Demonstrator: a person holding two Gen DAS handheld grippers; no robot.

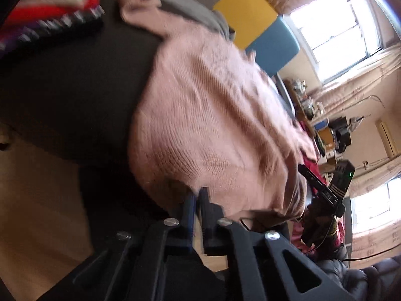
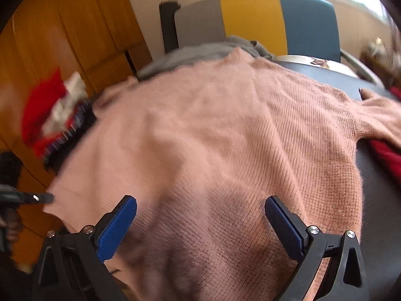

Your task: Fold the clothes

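Pink knit sweater [image 2: 213, 138] is being spread over a dark table [image 1: 75, 87], with a grey garment [image 2: 190, 55] lying at its far edge and a red and white pile [image 2: 50, 107] just beside it. Its hem is being pinched by the left gripper [image 1: 198, 195], fingers closed together. The right gripper [image 2: 200, 215] is being held above the knit with its fingers [image 2: 117, 225] spread wide apart.
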